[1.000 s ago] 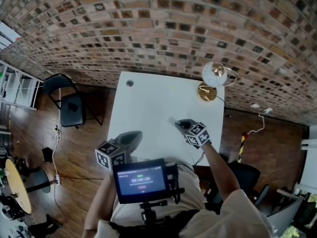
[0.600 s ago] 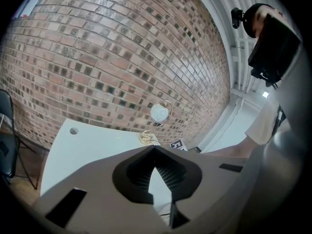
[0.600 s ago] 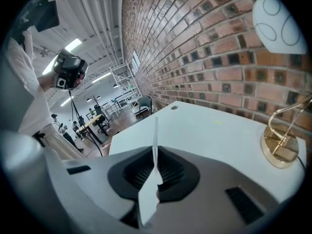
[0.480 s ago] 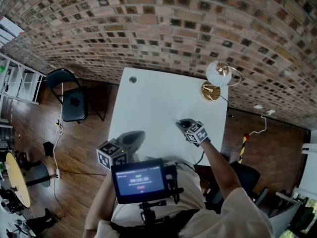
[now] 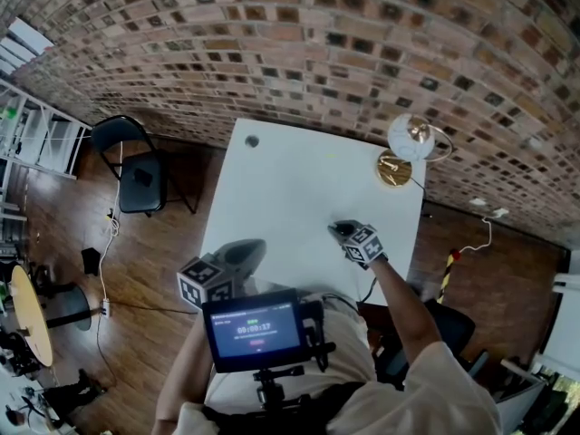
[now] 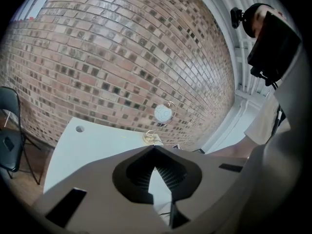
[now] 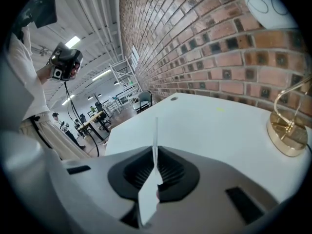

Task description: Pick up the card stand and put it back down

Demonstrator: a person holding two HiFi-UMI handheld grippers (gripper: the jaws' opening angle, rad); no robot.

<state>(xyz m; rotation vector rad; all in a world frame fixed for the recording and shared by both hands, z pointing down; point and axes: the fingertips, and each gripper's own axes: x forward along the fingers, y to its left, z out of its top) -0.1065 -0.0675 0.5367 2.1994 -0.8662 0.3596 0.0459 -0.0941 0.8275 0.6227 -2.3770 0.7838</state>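
- The right gripper (image 7: pixel 155 150) has its jaws nearly together, clamped on the card stand (image 7: pixel 148 196), a thin clear plate seen edge-on that rises straight up past the jaw tips.
- In the head view the right gripper (image 5: pixel 338 230) sits low over the right near part of the white table (image 5: pixel 290 188), pointing toward the far side. The stand itself is too thin to pick out there, and no view shows whether its foot touches the tabletop.
- The left gripper (image 6: pixel 153 147) has its jaw tips meeting with nothing between them; only bare table shows through the gap behind the tips.
- In the head view the left gripper (image 5: pixel 254 246) hangs over the table's near left edge, well apart from the right one, with its marker cube (image 5: pixel 204 281) toward the person.
- A white globe ornament (image 5: pixel 412 139) on a round gold base (image 5: pixel 393 168) stands at the table's far right corner, well beyond the right gripper.
- A small round grey cable hole (image 5: pixel 252 140) lies in the table's far left corner.
- A black folding chair (image 5: pixel 136 166) stands on the wooden floor (image 5: pixel 154 270) left of the table, in front of the brick wall (image 5: pixel 299 53).
- A small lit screen (image 5: pixel 254 327) is mounted at the person's chest, at the near edge of the head view.
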